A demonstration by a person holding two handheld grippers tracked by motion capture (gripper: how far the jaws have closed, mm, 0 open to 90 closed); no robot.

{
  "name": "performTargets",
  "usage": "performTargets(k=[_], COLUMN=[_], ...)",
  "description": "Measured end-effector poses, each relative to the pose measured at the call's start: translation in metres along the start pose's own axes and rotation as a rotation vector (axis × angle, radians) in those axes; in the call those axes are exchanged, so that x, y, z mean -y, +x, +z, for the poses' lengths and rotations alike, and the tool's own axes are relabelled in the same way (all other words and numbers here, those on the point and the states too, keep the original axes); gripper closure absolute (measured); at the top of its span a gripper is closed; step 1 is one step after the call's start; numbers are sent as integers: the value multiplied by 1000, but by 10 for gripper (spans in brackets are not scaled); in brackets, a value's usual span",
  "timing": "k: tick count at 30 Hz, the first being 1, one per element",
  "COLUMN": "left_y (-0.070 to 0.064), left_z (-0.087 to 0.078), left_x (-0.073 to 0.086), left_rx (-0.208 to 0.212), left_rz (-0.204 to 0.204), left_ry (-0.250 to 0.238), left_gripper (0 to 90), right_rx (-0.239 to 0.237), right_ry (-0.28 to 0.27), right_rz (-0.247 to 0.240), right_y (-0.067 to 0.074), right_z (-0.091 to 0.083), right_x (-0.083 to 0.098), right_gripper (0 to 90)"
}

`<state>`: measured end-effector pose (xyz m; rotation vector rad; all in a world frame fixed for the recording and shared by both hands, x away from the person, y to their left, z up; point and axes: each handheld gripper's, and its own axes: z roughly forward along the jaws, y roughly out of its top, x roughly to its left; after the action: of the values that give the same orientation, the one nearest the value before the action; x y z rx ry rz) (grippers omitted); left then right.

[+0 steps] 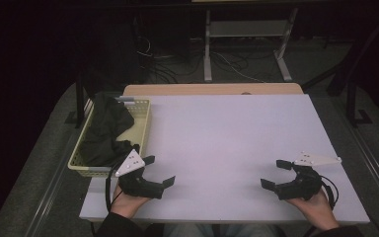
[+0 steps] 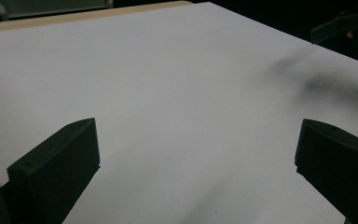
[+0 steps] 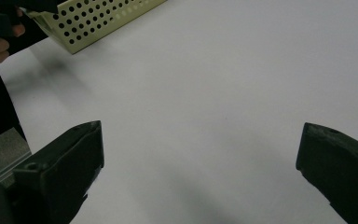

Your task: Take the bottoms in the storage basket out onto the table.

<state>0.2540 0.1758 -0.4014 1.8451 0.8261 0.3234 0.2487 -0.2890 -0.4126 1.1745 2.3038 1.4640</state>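
We see the left gripper (image 1: 159,170) low over the near-left part of the white worktop (image 1: 222,143), jaws spread wide, nothing between them. The right gripper (image 1: 275,174) sits near the near-right edge, jaws likewise wide apart and empty. The two face each other, well apart, with bare worktop between. A pale yellow perforated basket (image 1: 143,129) stands at the left edge, just beside the left gripper, and holds a crumpled black cloth (image 1: 106,131). In the right gripper view the basket (image 3: 98,18) corner shows at upper left.
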Motion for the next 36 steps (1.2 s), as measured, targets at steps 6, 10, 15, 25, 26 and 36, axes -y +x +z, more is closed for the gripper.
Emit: performTargets(k=[6, 10, 15, 25, 26, 36], left_y=[6, 9, 11, 20, 21, 34], left_z=[-10, -15, -21, -37, -39, -59], left_x=[-3, -6, -11, -24, -26, -41], left_rx=[-17, -18, -21, -36, -38, -67], left_rz=[-37, -46, -37, -43, -44, -56], left_ry=[12, 9, 19, 21, 23, 29], left_gripper=[0, 0, 0, 0, 0, 0], right_rx=[5, 6, 4, 5, 6, 8], right_ry=[-6, -6, -5, -1, -1, -2], right_rz=[6, 2, 3, -3, -4, -5], right_y=[-1, -1, -1, -1, -1, -1], right_z=[-1, -1, 0, 1, 1, 1], right_x=[0, 0, 0, -1, -1, -1], right_gripper=[3, 3, 3, 3, 3, 3])
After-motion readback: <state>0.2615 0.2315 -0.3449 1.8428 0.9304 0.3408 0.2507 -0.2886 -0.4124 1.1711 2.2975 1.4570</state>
